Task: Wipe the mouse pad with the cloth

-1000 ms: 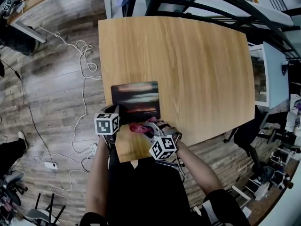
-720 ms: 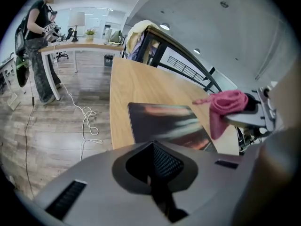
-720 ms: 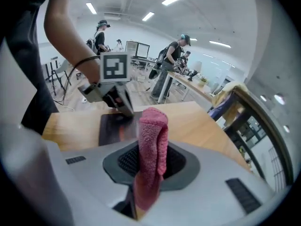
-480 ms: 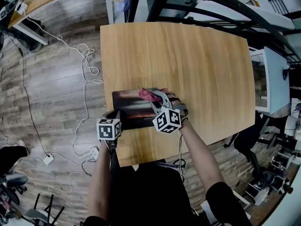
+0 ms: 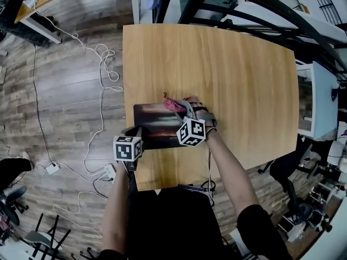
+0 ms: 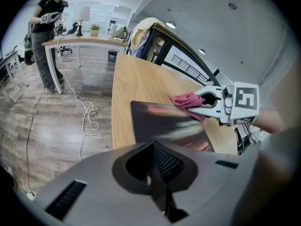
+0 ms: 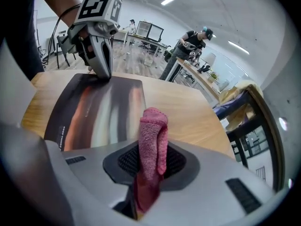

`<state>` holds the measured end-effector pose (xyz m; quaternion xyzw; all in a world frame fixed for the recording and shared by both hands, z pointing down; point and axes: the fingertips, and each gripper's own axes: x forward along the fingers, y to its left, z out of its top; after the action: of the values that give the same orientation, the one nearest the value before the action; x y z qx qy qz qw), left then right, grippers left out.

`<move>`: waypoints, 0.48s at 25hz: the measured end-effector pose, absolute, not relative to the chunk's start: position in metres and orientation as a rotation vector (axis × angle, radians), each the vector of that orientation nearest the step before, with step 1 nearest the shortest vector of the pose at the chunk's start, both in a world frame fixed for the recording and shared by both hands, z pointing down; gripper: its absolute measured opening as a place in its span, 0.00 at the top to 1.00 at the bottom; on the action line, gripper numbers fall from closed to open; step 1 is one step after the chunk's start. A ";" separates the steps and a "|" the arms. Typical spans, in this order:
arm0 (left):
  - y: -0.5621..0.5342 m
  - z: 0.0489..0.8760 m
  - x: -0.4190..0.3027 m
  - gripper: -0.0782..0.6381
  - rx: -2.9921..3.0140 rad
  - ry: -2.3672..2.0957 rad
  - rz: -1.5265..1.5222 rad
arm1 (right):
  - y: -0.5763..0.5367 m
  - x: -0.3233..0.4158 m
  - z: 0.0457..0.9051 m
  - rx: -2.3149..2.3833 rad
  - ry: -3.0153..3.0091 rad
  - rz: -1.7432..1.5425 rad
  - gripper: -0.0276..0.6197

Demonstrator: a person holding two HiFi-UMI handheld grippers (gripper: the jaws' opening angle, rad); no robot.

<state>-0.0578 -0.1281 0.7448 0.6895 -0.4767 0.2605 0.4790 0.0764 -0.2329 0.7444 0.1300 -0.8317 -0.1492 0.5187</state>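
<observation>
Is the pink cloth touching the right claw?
Touching. The right gripper view shows the pink cloth pinched in the right claw, with its top sticking up above the jaws.

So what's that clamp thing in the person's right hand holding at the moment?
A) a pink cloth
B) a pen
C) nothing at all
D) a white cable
A: in the right gripper view, the right gripper has its jaws shut on the pink cloth, which sticks out from between them above the mouse pad.
</observation>
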 end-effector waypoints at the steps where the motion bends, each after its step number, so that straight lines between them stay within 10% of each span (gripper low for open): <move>1: -0.128 0.745 -0.058 0.86 1.681 -1.164 0.633 | -0.230 0.076 0.744 0.304 -2.000 -0.358 0.82; 12: -0.129 0.746 -0.060 0.86 1.679 -1.171 0.642 | -0.172 0.077 0.746 0.218 -2.051 -0.285 0.82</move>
<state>-0.0600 -0.1290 0.7462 0.6875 -0.4794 0.2630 0.4779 0.0773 -0.1725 0.7462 0.0905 -0.8499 -0.1180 0.5055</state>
